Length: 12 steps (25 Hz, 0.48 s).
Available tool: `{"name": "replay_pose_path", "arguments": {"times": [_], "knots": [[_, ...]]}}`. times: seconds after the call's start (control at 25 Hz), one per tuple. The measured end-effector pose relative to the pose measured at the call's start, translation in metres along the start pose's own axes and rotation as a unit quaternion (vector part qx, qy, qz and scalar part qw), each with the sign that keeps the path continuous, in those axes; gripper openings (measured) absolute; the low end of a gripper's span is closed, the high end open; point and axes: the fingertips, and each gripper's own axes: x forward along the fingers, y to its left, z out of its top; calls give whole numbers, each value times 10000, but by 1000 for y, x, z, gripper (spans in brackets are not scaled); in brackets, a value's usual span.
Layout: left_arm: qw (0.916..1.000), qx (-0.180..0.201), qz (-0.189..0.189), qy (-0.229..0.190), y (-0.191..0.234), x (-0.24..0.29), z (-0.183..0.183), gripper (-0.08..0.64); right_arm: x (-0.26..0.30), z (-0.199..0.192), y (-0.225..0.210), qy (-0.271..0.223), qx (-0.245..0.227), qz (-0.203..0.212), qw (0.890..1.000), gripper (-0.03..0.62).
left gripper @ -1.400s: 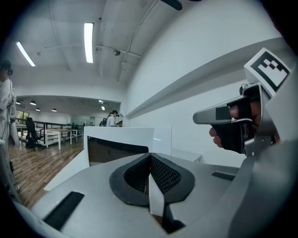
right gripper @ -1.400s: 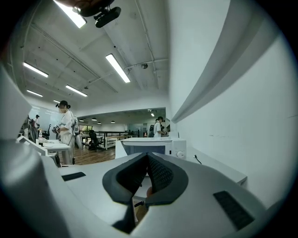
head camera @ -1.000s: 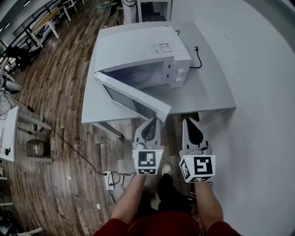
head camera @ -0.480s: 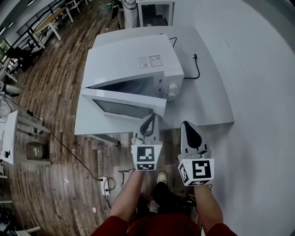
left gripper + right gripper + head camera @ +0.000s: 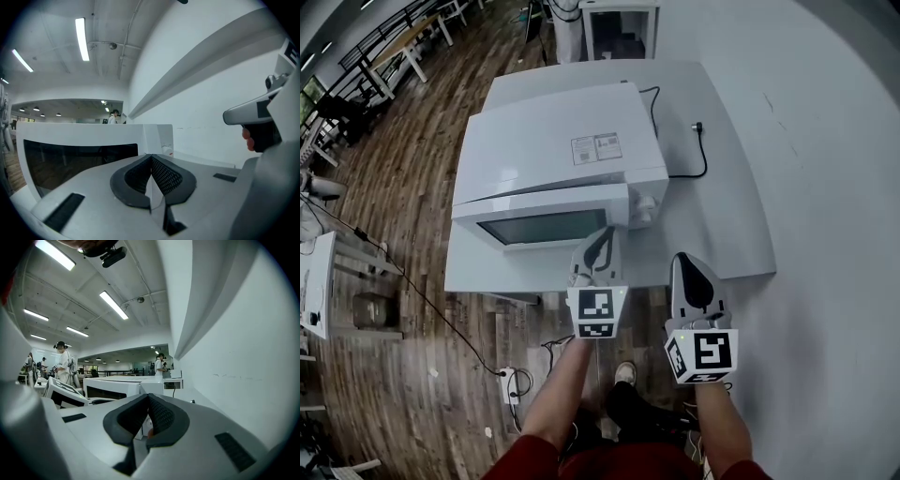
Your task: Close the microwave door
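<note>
Wooden floor point(image 5: 403, 187) lies at the left of the head view, and a grey table point(image 5: 722, 225) carries the white microwave point(image 5: 553, 150). Its door point(image 5: 548, 227) lies flat against the front and looks shut. The left gripper point(image 5: 602, 236) points at the right end of the door, near the knobs point(image 5: 645, 208), but I cannot tell from any view if it touches. The right gripper point(image 5: 686, 264) is held beside it, over the near edge of the table and apart from the microwave. Only the head view shows the black cord point(image 5: 698, 155), which runs from behind the microwave and ends in a plug lying on the table. The left gripper view shows what the head view does not: the two jaws are pressed together with nothing between them, and the dark window point(image 5: 75, 161) is just in front of them. The right gripper view shows its jaws also pressed together and empty, and far behind them some people point(image 5: 62, 363) in white under long ceiling lamps point(image 5: 112, 304).
</note>
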Motion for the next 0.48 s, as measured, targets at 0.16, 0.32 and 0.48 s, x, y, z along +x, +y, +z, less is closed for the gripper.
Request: {"name": "replay_pose_path", "arguments": {"times": [0.16,0.32,0.48], "knots": [[10000,18,61,8,5,15,2,28,9,-3,-7,25,33,22,10000,26],[9999,-70,114,-86,5,17,3,28,17,-5,-11,11,39,66,10000,27],[9997,-103,203,-54,8,24,4,28,23,-6,-11,1,70,95,9999,26]]}}
